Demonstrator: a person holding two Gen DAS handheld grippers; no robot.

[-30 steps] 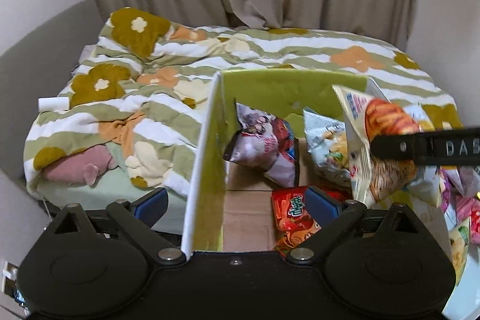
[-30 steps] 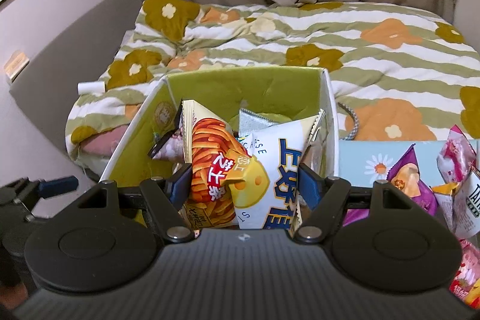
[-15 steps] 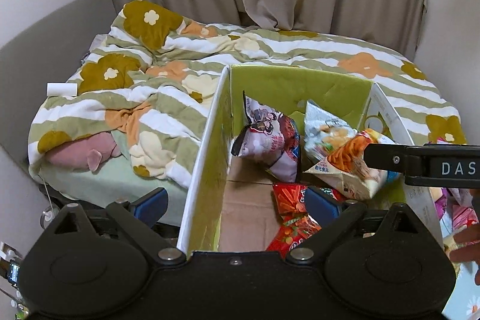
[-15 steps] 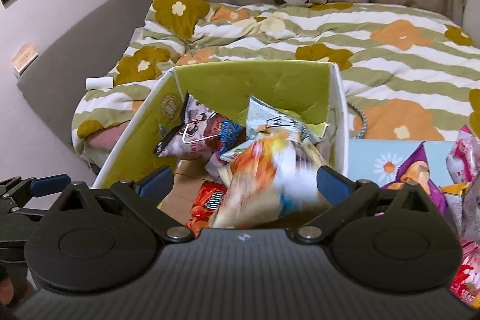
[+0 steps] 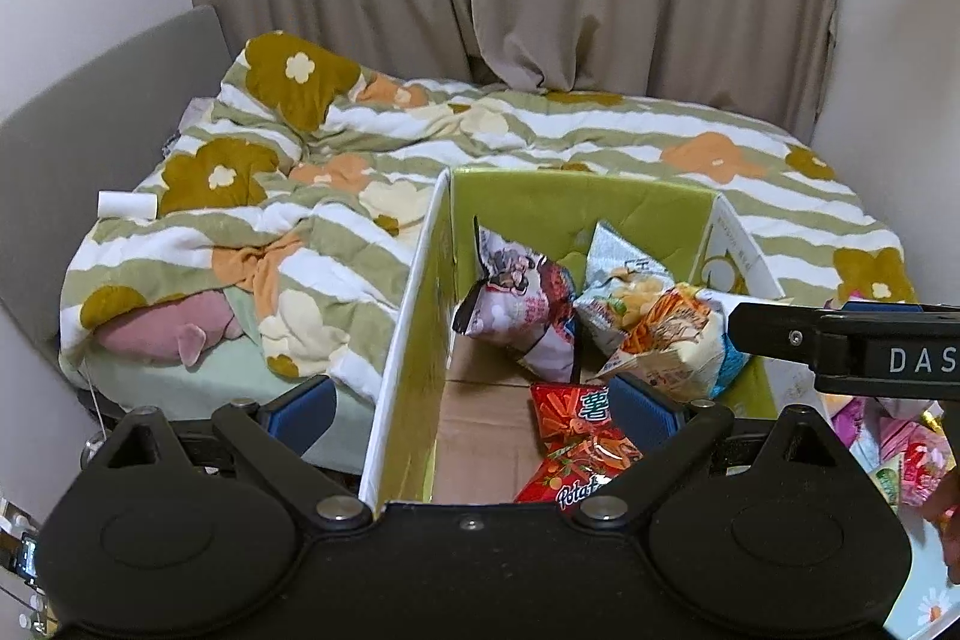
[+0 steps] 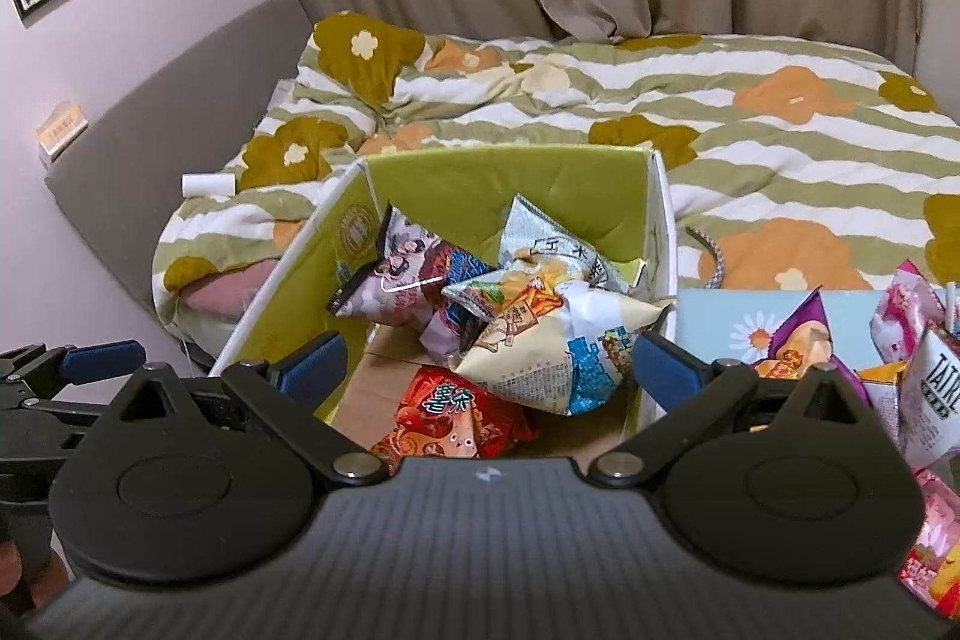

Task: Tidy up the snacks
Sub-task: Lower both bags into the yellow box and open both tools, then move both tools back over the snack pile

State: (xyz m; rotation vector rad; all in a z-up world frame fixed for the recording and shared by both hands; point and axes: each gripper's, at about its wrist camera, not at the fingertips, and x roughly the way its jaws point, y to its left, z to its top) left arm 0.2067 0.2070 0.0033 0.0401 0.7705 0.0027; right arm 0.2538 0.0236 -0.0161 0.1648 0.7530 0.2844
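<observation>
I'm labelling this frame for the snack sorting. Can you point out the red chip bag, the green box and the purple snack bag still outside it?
red chip bag (image 6: 451, 421), right wrist view, on its printed front.
green box (image 6: 510, 184), right wrist view, on its far inner wall.
purple snack bag (image 6: 801, 340), right wrist view, on its upper front.

Soft, even indoor light, sharp focus, faint shadows; fisheye bending and dark vignetting at the corners.
</observation>
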